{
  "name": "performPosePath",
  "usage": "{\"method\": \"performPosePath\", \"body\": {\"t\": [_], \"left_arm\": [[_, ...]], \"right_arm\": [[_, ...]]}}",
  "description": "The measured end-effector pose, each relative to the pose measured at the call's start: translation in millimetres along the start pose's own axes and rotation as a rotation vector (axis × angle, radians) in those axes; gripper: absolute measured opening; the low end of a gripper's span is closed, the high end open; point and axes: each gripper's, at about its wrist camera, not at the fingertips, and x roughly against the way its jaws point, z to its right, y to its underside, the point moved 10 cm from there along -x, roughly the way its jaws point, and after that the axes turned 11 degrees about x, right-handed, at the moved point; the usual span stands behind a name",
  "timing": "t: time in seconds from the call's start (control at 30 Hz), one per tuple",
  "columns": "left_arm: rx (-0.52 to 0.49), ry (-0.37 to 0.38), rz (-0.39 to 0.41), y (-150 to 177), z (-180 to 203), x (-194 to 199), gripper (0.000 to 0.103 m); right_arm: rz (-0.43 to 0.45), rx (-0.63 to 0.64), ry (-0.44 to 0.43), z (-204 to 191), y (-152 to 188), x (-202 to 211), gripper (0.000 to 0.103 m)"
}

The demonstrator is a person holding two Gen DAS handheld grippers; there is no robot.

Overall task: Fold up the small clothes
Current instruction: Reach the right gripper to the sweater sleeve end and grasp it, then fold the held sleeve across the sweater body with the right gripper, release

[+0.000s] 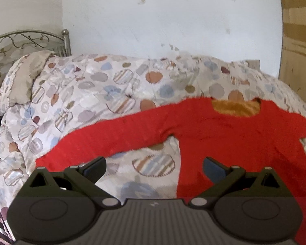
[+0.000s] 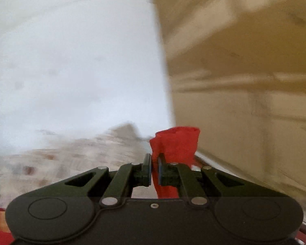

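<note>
We see a red sweater [image 1: 224, 130] spread on the bed [image 1: 91, 85] ahead of our released left hand-held gripper [image 1: 154, 166]; our right hand-held gripper [image 2: 154, 168] grasps its sleeve [image 2: 176, 143].

The sweater [image 1: 234, 134] is lying spread flat on the quilt [image 1: 87, 94], which is covering the bed, with one sleeve [image 1: 104, 143] stretching out to the left. The headboard [image 1: 20, 42] is standing at the bed's far left, the wall [image 1: 163, 20] rising behind the bed. A wooden cabinet [image 2: 244, 61] is standing to the right of the wall.
</note>
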Motion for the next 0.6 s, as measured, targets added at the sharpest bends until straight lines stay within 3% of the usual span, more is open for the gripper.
{"method": "performPosePath", "body": {"t": [0.13,0.27,0.43,0.5,0.6], "left_arm": [[0.019,-0.012,0.027,-11,-12,11,0.103],[0.05,-0.039,0.041,-17,-31,17,0.103],[0.105,-0.083,0.048,-19,-60,22,0.103],[0.126,-0.1,0.046,-18,-71,23,0.103],[0.141,-0.122,0.043,-14,-83,21,0.103]], "right_arm": [[0.072,0.069,-0.23,-104,-39,25,0.005],[0.102,0.14,-0.465,-207,-43,65,0.005],[0.029,0.281,-0.732,-329,16,117,0.005],[-0.013,0.381,-0.802,-375,56,137,0.005],[-0.098,0.515,-0.872,-411,115,157,0.005]]}}
